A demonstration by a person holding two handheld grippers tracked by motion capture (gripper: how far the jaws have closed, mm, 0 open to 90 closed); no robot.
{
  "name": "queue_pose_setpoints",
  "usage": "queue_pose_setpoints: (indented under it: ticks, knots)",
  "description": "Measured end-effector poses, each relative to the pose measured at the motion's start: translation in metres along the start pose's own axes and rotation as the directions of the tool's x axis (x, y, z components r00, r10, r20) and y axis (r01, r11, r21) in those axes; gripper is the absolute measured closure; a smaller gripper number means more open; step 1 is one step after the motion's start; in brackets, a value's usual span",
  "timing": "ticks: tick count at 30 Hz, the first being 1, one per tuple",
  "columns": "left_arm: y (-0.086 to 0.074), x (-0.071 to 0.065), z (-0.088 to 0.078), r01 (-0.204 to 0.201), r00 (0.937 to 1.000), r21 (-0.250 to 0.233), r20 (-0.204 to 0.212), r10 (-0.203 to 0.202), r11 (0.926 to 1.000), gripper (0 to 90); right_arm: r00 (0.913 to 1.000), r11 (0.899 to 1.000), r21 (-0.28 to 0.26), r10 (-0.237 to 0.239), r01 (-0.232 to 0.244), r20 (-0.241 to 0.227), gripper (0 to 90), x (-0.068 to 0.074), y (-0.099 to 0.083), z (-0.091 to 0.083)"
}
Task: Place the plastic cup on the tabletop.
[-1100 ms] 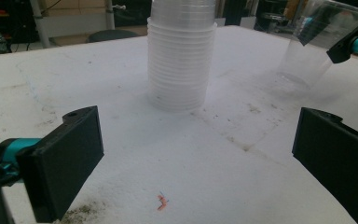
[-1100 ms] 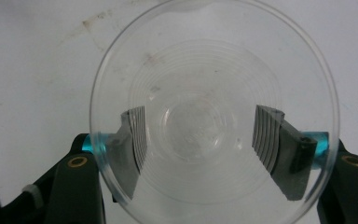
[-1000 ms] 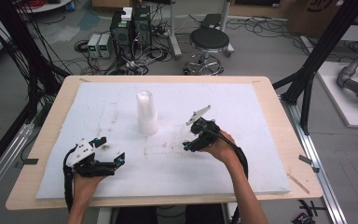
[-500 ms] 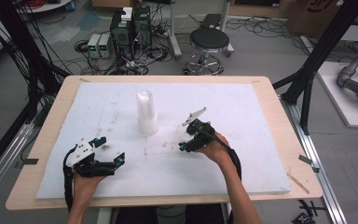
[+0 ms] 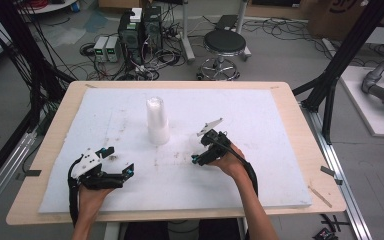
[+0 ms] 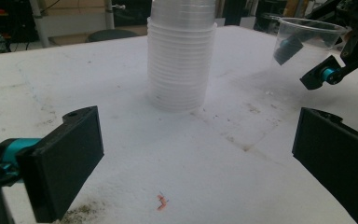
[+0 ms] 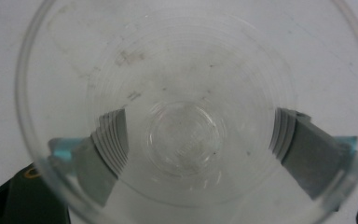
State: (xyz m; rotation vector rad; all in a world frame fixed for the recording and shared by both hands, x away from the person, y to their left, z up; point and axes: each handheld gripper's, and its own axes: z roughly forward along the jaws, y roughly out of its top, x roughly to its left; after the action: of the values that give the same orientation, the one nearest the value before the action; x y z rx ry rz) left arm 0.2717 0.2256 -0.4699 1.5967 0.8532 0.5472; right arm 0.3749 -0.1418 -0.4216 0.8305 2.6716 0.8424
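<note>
Moved: right claw (image 5: 196, 159) has sunk toward the tabletop (image 5: 280, 90) and nearer the person; its jaws have just been opening
Right claw: spread, one jaw on each side of a clear cup (image 7: 186, 135), pads seemingly off its wall
Cup: upright, right of the cup stack (image 5: 157, 121)
Left claw (image 5: 119, 159): spread wide, nothing between, well apart from the stack (image 6: 182, 56)
Around: stool (image 5: 224, 42) and computers (image 5: 140, 25) beyond the far edge

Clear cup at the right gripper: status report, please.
Right gripper jaws just opened, clear cup loose between them. Left gripper open, empty. Cup stack stands clear.
</note>
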Motion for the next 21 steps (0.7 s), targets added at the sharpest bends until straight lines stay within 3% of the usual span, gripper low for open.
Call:
queue_pose_setpoints:
  ticks: [7,10,14,15,16,17,18,20,21]
  knots:
    - [0.0,0.001,0.0,0.007,1.0,0.0,-0.001,-0.007,1.0,1.7,0.9996,0.995,-0.099,0.027,-0.026,0.009,18.5,0.002,-0.017,-0.011]
    - [0.0,0.001,0.0,0.005,1.0,0.001,-0.007,-0.005,1.0,1.7,0.9982,0.983,-0.178,0.051,-0.045,0.031,18.5,0.004,-0.036,-0.023]
    - [0.0,0.0,-0.001,0.003,0.9999,-0.004,-0.012,-0.003,1.0,1.7,0.996,0.959,-0.276,0.074,-0.058,0.05,18.5,0.007,-0.059,-0.034]
    - [0.0,0.0,-0.001,0.003,0.9999,-0.004,-0.012,-0.003,1.0,1.7,0.996,0.959,-0.276,0.074,-0.058,0.05,18.5,0.007,-0.059,-0.034]
    - [0.0,0.0,-0.001,0.007,0.9999,-0.006,-0.01,-0.007,1.0,1.7,0.995,0.949,-0.309,0.077,-0.054,0.063,18.5,0.008,-0.071,-0.038]
    - [0.0,0.0,-0.001,0.007,0.9999,-0.006,-0.01,-0.007,1.0,1.7,0.995,0.949,-0.309,0.077,-0.054,0.063,18.5,0.008,-0.071,-0.038]
    - [0.0,0.0,-0.001,0.008,0.9999,-0.006,-0.011,-0.008,0.9999,1.7,0.9936,0.938,-0.343,0.082,-0.051,0.077,18.5,0.009,-0.082,-0.041]
    - [0.0,0.0,-0.001,0.009,0.9999,-0.006,-0.012,-0.009,0.9999,1.7,0.9918,0.925,-0.377,0.09,-0.049,0.091,18.5,0.01,-0.094,-0.044]
    - [0.0,0.0,-0.001,0.008,0.9999,-0.007,-0.014,-0.008,0.9999,1.7,0.9918,0.925,-0.377,0.09,-0.049,0.091,18.5,0.01,-0.094,-0.044]
